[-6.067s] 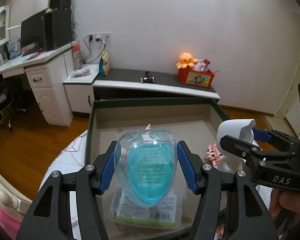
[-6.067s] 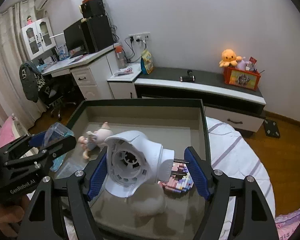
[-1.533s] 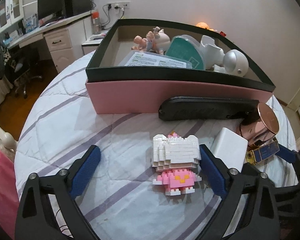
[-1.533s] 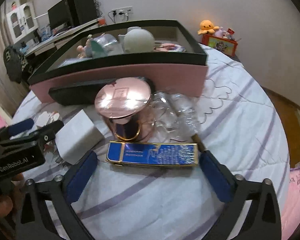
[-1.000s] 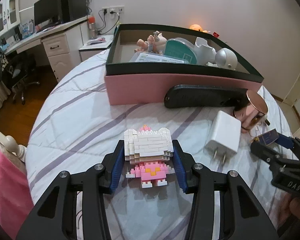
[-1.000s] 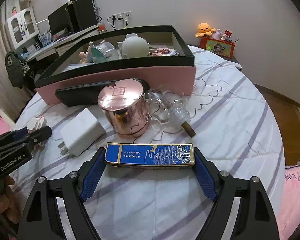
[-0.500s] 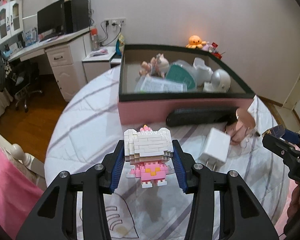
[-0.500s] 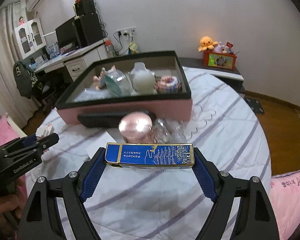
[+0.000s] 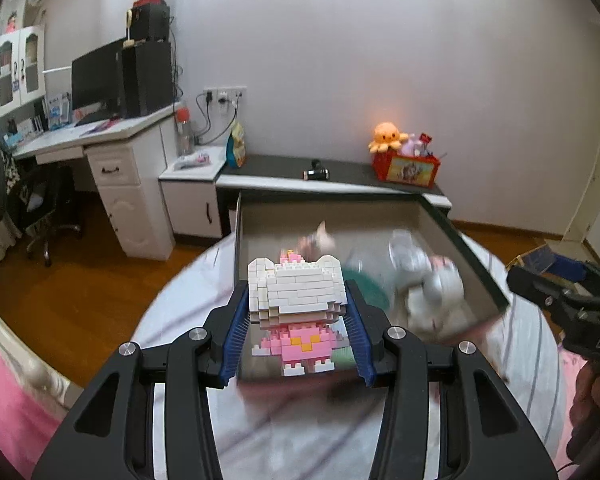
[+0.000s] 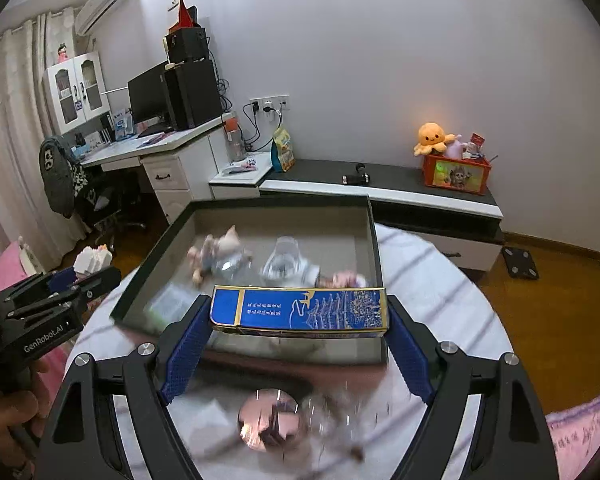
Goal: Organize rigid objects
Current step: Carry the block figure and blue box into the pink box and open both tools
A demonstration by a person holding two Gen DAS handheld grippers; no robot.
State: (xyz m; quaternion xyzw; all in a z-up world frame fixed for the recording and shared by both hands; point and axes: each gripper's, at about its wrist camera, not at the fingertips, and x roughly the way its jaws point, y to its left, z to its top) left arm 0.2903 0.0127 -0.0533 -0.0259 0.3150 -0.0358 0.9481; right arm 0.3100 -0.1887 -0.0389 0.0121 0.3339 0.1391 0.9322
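Observation:
My left gripper [image 9: 298, 332] is shut on a white and pink brick-built cat figure [image 9: 296, 304] and holds it in the air over the near edge of the open box [image 9: 476, 248]. My right gripper [image 10: 298, 332] is shut on a flat blue and gold box [image 10: 300, 310], held crosswise above the near wall of the open box [image 10: 374, 236]. The box holds a small doll [image 10: 216, 252], a clear plastic case [image 10: 286, 260] and other blurred items. The left gripper with the cat figure [image 10: 94, 258] shows at the left of the right wrist view.
On the striped bedcover [image 10: 440, 292] below the right gripper lie a rose-gold round tin [image 10: 268, 424] and blurred small items. A desk with a monitor [image 9: 96, 80] and a low dark shelf with a red toy box [image 9: 406, 168] stand behind.
Both grippers have risen and moved forward from the bedcover to above the box's near edge, each still holding its object. The view now looks down into the box.

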